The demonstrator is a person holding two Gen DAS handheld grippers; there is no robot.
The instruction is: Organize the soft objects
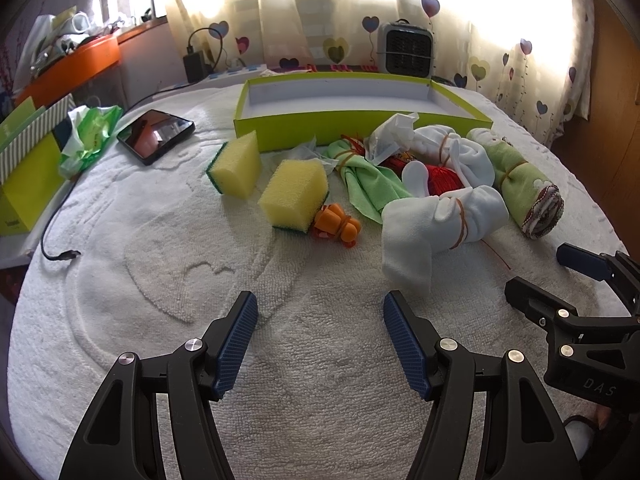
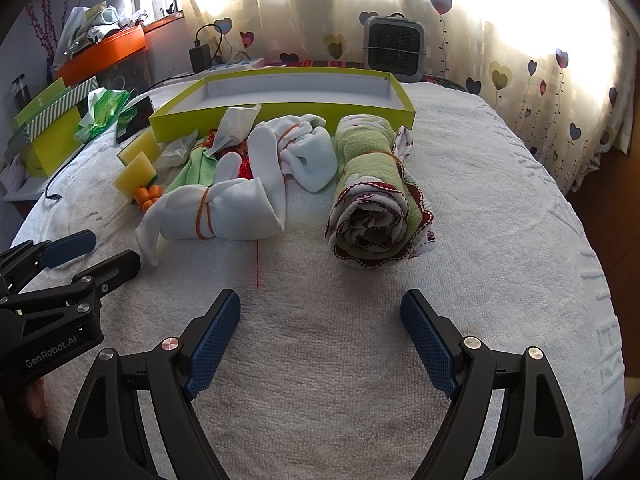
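Observation:
Soft things lie in a row on the white towel in front of a shallow green box (image 1: 320,122) (image 2: 180,114). From the left: two yellow sponges (image 1: 236,164) (image 1: 294,195), an orange bundle (image 1: 340,226), a green cloth (image 1: 366,184), white socks bound with rubber bands (image 1: 436,216) (image 2: 224,208), and a rolled green towel (image 1: 520,184) (image 2: 376,200). My left gripper (image 1: 320,334) hovers open over the bare towel, short of the sponges. Open as well, my right gripper (image 2: 320,330) hangs a little short of the rolled towel. Neither holds anything.
A black phone (image 1: 156,134) and a green wrapper (image 1: 90,132) lie at the left. A cable end (image 1: 66,255) rests near the towel's left edge. A grey heater (image 1: 406,48) stands behind the box. A loose red thread (image 2: 258,264) trails from the socks.

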